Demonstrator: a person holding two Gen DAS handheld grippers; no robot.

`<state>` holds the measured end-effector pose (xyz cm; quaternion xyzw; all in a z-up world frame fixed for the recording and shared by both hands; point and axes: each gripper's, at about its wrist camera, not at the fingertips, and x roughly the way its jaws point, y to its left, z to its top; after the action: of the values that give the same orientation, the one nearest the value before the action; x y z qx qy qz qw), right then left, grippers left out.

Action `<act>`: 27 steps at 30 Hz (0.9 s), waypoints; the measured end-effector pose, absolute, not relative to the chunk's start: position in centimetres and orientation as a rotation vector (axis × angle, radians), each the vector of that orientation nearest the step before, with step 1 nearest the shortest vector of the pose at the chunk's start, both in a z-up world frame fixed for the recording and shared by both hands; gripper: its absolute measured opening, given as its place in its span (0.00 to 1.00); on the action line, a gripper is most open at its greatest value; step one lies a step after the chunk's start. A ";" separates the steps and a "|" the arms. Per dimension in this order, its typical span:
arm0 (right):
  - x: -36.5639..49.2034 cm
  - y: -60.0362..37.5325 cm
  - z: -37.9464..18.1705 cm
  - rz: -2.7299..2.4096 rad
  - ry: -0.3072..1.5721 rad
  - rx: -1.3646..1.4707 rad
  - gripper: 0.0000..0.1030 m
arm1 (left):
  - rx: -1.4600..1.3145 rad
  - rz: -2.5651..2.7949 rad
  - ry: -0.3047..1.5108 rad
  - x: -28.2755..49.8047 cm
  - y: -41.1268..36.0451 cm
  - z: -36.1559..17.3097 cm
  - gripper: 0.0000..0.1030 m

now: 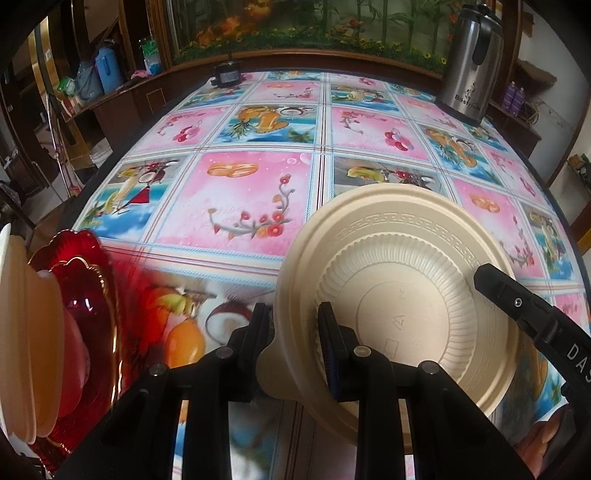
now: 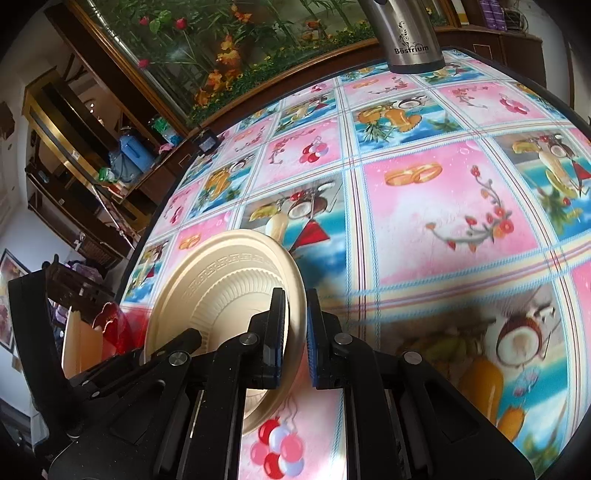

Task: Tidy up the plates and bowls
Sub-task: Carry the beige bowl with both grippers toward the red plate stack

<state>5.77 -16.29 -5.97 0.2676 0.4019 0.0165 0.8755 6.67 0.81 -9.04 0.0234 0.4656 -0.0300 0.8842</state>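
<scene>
1. Cream ribbed plastic bowl [image 1: 399, 295] hangs above the fruit-print tablecloth [image 1: 236, 199], beside stacked cream and red plates [image 1: 85, 295].
2. Left gripper [image 1: 295, 325] pinches its near rim; right gripper [image 2: 295, 321] clamps the opposite rim.
3. Probably light, slightly flexible, slick: grip the rim firmly.

Your left wrist camera looks steeply down, close over the cream plate [image 1: 399, 280]; your right views it from its three o'clock. Both face the kettle [image 1: 471, 62] at twelve.

"Bestrium" on steel flask [image 2: 410, 33]
</scene>
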 end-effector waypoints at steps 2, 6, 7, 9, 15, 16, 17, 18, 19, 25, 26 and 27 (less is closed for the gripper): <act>5.4 -16.0 -6.0 0.037 0.840 0.548 0.09 | 0.056 -0.060 0.962 6.4 0.8 -9.0 0.26; 5.1 -15.9 -6.0 0.048 0.840 0.541 0.13 | 0.084 -0.047 0.953 6.1 0.5 -9.2 0.28; 5.1 -16.0 -6.0 0.053 0.836 0.549 0.13 | 0.086 -0.049 0.953 6.2 0.5 -9.2 0.29; 5.1 -16.2 -6.0 0.055 0.822 0.556 0.14 | 0.088 -0.052 0.951 6.2 0.4 -9.2 0.29; 4.3 -16.9 -5.2 0.045 0.740 0.594 0.57 | 0.100 -0.050 0.946 6.4 0.2 -9.2 0.29; 4.2 -17.0 -5.2 0.056 0.733 0.605 0.58 | 0.100 -0.050 0.946 6.3 0.2 -9.2 0.29; 4.3 -17.1 -5.3 0.065 0.736 0.619 0.59 | 0.101 -0.049 0.946 6.3 0.2 -9.2 0.29; 4.3 -17.4 -5.6 0.066 0.748 0.646 0.60 | 0.104 -0.049 0.945 6.4 0.2 -9.2 0.29; 4.4 -17.7 -5.9 0.063 0.760 0.684 0.60 | 0.105 -0.049 0.944 6.4 0.2 -9.2 0.29; 5.1 -19.6 -8.2 0.105 0.880 0.866 0.60 | 0.110 -0.047 0.944 6.5 0.0 -9.2 0.29; 5.1 -19.6 -8.2 0.118 0.887 0.862 0.60 | 0.112 -0.048 0.944 6.6 0.0 -9.2 0.29; 5.2 -19.5 -8.1 0.125 0.895 0.850 0.60 | 0.113 -0.048 0.945 6.7 0.0 -9.2 0.29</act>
<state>5.22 -19.46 -8.13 0.3981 0.4194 0.0584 0.8138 6.69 0.01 -9.23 0.0546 0.4548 -0.0230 0.8886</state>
